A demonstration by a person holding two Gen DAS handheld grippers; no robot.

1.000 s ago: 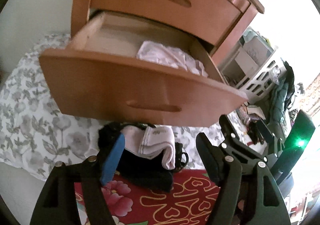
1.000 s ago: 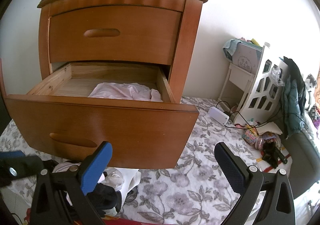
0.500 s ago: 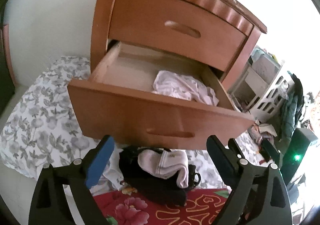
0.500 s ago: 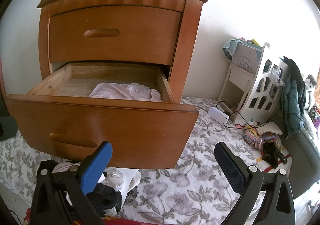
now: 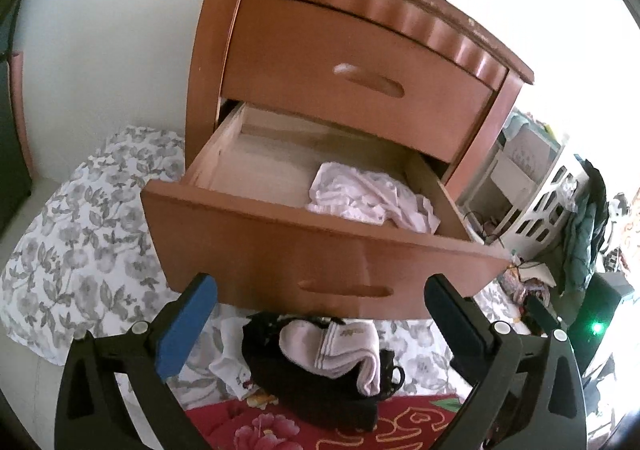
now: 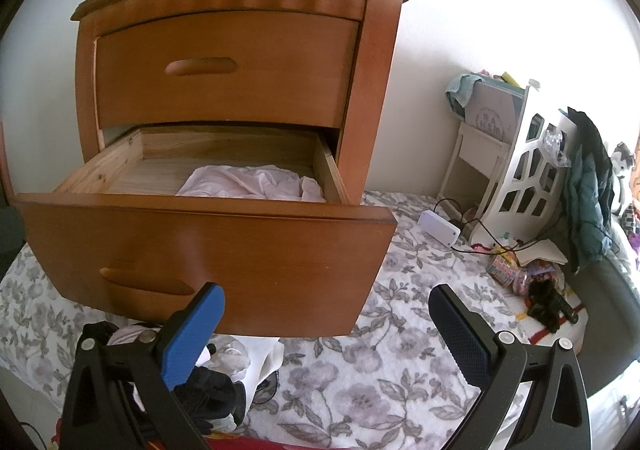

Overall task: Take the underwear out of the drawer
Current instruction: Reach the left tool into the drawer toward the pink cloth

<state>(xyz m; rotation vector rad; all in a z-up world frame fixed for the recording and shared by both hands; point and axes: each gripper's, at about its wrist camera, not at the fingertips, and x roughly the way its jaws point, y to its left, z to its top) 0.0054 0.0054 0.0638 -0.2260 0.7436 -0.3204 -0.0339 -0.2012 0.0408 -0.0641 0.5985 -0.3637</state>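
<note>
A wooden nightstand has its lower drawer (image 5: 320, 258) (image 6: 208, 246) pulled out. Crumpled pale pink underwear (image 5: 372, 202) (image 6: 252, 182) lies in the drawer's right half. My left gripper (image 5: 320, 326) is open, in front of and below the drawer front, with nothing between its fingers. My right gripper (image 6: 326, 334) is also open and empty, below the drawer's right front corner. The upper drawer (image 6: 224, 66) is closed.
A pile of clothes (image 5: 320, 366), black with a pink-white piece on top, lies on the floral sheet (image 6: 380, 382) under the drawer. To the right stand a white rack (image 6: 516, 178), a hanging dark jacket (image 6: 592, 178), cables and small clutter.
The left gripper has pulled back and risen, so the drawer looks smaller and its inside shows more; its jaws stand wider apart. The right view is unchanged.
</note>
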